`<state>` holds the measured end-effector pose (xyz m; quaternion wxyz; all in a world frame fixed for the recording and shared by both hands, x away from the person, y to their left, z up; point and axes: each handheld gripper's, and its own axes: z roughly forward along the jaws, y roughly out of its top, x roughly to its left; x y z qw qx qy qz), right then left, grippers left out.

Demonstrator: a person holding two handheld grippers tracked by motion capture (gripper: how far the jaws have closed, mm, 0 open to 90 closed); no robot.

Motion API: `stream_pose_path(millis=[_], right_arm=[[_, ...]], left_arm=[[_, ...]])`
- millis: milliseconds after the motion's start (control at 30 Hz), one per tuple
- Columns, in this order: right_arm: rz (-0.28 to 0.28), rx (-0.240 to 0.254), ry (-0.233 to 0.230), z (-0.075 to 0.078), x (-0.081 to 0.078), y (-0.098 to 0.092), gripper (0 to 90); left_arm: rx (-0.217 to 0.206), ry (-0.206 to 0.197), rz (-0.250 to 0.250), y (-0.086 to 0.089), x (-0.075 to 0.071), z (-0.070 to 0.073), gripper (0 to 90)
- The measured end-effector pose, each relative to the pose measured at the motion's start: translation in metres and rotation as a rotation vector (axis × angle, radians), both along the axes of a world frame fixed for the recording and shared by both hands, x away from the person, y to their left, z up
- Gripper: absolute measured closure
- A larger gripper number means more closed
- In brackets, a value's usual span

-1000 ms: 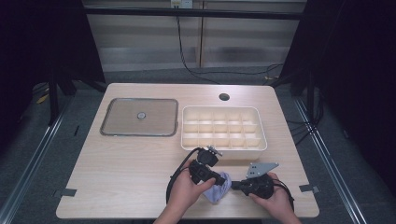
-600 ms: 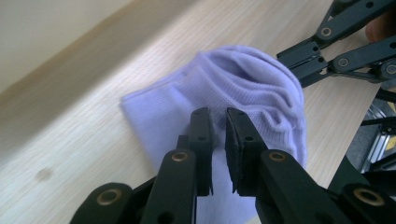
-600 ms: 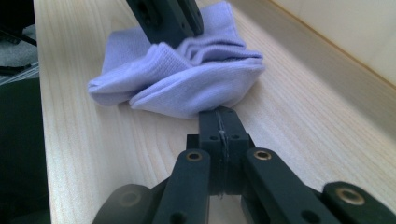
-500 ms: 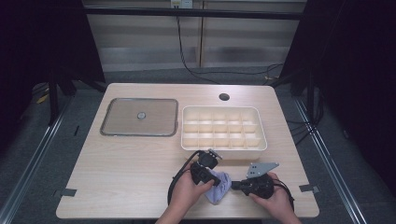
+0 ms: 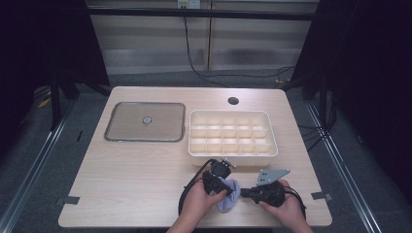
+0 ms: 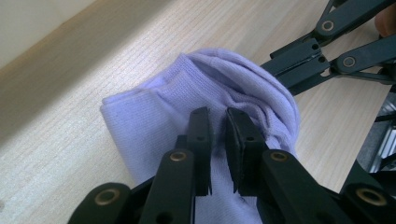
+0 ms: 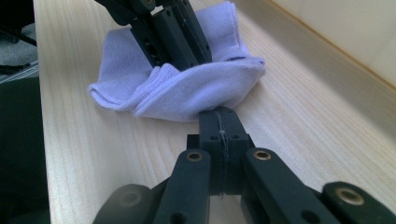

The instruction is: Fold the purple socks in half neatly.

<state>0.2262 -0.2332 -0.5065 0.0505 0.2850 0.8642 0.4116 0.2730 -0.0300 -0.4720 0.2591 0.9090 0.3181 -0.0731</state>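
Lilac sock (image 6: 154,116) lay bunched on the counter (image 5: 126,184) near its front edge; left tongs (image 6: 218,122) pinched its top fold, right tongs (image 7: 219,122) pressed together on its edge, their tips hidden under the cloth.

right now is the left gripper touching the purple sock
Touching. The left gripper view shows the left gripper with its jaws pressed down into the purple sock, pinching a fold.

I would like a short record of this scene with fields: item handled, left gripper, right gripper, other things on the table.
item handled: lilac sock, bunched near the table's front edge
left gripper: jaws nearly shut, pinching a fold of the sock; they have just been closing
right gripper: shut on the sock's edge
other things: white divided tray, flat lid, table
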Motion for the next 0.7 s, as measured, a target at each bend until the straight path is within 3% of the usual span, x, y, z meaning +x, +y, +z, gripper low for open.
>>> stream_pose_path(millis=[167, 700], right_arm=[[0.001, -0.003, -0.005, 0.0001, -0.0005, 0.0000, 90.0], [-0.025, -0.012, -0.012, 0.0021, 0.0000, -0.0067, 90.0]], left_arm=[[-0.017, 0.008, 0.007, 0.0016, 0.0002, -0.0012, 80.2], [0.005, -0.006, -0.001, -0.0007, -0.0013, 0.0004, 80.1]])
